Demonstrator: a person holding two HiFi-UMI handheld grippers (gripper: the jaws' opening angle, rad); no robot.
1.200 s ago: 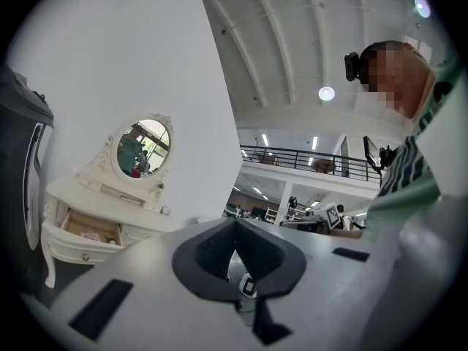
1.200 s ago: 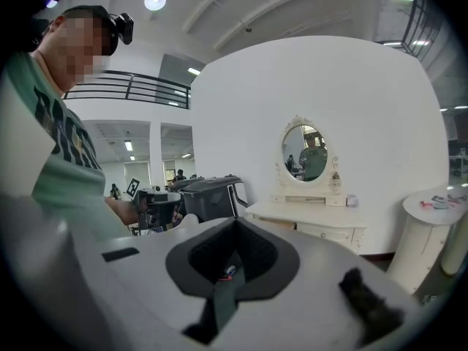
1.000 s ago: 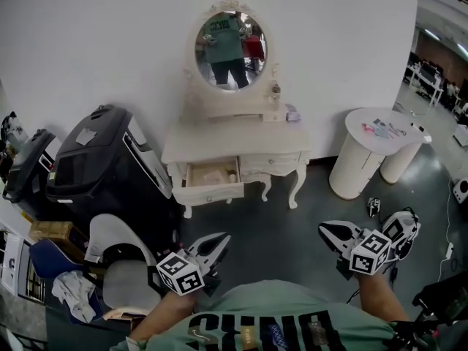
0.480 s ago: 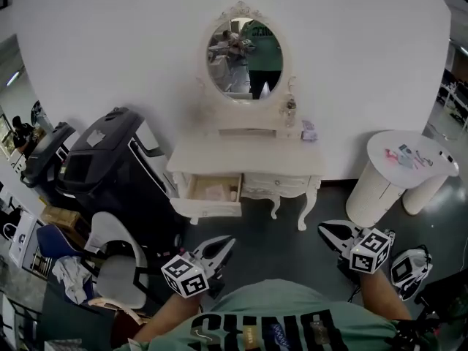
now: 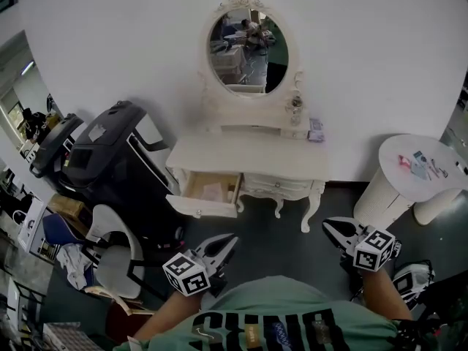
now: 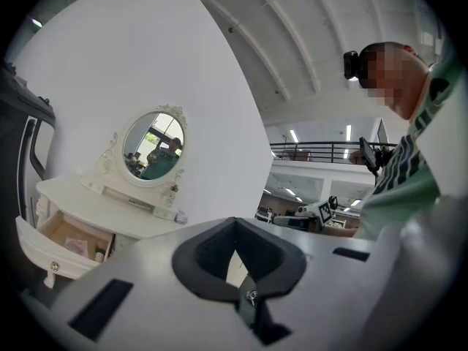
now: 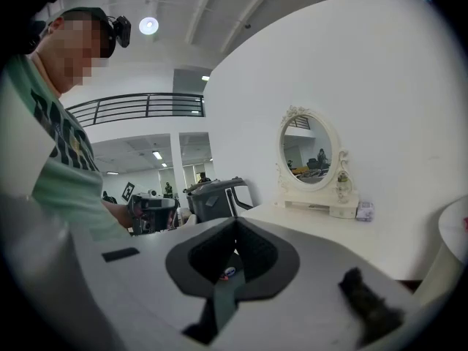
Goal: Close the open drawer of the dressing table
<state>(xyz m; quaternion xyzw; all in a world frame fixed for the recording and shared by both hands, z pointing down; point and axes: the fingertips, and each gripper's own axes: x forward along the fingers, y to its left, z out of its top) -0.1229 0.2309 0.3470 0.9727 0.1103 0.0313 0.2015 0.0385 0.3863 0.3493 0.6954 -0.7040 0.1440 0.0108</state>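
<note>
Left gripper (image 6: 235, 225): jaws pressed together, nothing between them, touching nothing. It was held in the air low in the head view, tips aimed up toward the dressing table (image 5: 248, 156) and well apart from it. Its marker cube (image 5: 184, 273) sat at the back, just over the person's green shirt (image 5: 270, 320).

Right gripper (image 7: 235, 232): jaws also closed to a point, empty, no contact with anything. It hung at the lower right of the head view, near the round white side table (image 5: 417, 163) and well clear of the dresser.

Drawer (image 5: 207, 192): open, pulled out of the left side of the white dressing table, which stood against the white wall. The inside was pale wood with a few small light items that were too small to identify. The white drawer front (image 5: 191, 205) faced the person. A black case (image 5: 117, 167) stood just left of the table, with a white chair (image 5: 113, 251) in front of the case. The right-hand drawer (image 5: 281, 186) sat flush and closed. An oval mirror (image 5: 247, 44) rose above the tabletop, and a small bottle (image 5: 296, 108) and a small box (image 5: 316, 129) sat at the right of the top.
</note>
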